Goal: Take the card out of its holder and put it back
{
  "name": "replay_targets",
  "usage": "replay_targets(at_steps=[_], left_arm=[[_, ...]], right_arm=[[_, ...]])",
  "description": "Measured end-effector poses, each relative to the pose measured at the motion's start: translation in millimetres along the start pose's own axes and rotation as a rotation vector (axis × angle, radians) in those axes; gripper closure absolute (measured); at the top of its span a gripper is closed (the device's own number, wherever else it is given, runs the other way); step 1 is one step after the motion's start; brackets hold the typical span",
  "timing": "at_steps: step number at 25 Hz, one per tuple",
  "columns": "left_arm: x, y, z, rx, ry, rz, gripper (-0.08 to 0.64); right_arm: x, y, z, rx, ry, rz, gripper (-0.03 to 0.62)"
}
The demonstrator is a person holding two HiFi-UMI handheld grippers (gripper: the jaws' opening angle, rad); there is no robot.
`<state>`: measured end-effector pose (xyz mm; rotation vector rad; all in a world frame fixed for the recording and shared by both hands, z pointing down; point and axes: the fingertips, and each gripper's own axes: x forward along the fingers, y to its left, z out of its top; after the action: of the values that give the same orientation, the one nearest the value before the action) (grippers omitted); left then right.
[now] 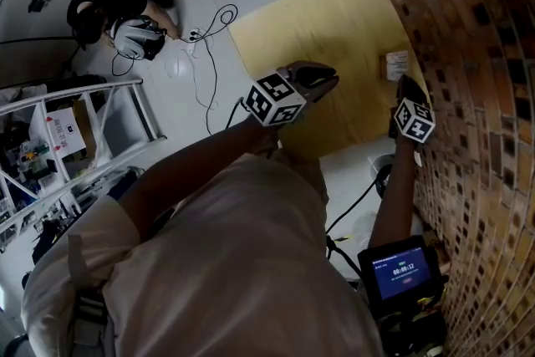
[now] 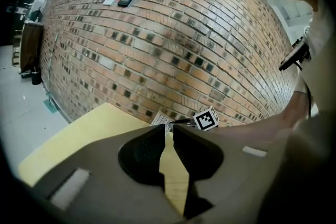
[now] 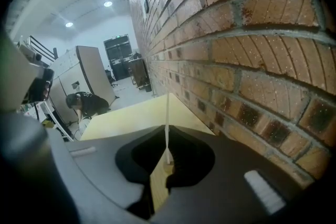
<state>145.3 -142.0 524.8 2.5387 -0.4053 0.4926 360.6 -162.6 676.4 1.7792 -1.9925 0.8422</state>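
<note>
Two tongs work over a yellow bench [image 1: 318, 21] set against a brick wall [image 1: 468, 54]. The right tongs [image 3: 168, 129] are closed tight on a thin white card [image 3: 167, 107]. The card is seen edge-on and upright, rising from between the jaws on the bench's wall side. The holder cannot be made out in any view, so it is unclear whether the card's lower edge is free of it. The left tongs [image 2: 169, 127] hold nothing. Their jaws stand a narrow slit apart, with only bench showing through.

The step in hand looks like drawing the card out. To do it well, the pinch should be firm and the pull straight along the card's own plane. Any twist could bend the card or drag the holder along. The wall just beside leaves little room to swing. The idle left tongs could steady the holder if it lifts.

The right arm reaches forward along the wall, its tongs angled down towards the bench. The left arm stretches over the middle of the bench, well apart from the card. Its tongs tilt gently down and aim towards the wall.
</note>
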Motion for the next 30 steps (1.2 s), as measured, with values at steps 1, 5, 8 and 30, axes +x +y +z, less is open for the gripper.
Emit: replay_targets(at_steps=[1,5,8,30], left_arm=[[-1.1,-1.2,0.3,0.001,-0.003,0.001,0.506],[-5.5,-4.4,0.9,0.008,-0.016,0.007,0.506],[-10.6,-6.1,1.3,0.009,-0.025,0.011,0.505],[-63.0,0.1,49.4,0.024,-0.206,0.029,0.494]], right_arm=[[-2.3,0.3,1.4,0.000,-0.003,-0.003,0.575],[-13.8,0.7,8.8,0.001,-0.026,-0.025,0.575],[-25.2,3.7,15.5,0.001,-0.048,-0.033,0.575],[-164.1,73.2,110.2,0.073,-0.353,-0.029,0.575]])
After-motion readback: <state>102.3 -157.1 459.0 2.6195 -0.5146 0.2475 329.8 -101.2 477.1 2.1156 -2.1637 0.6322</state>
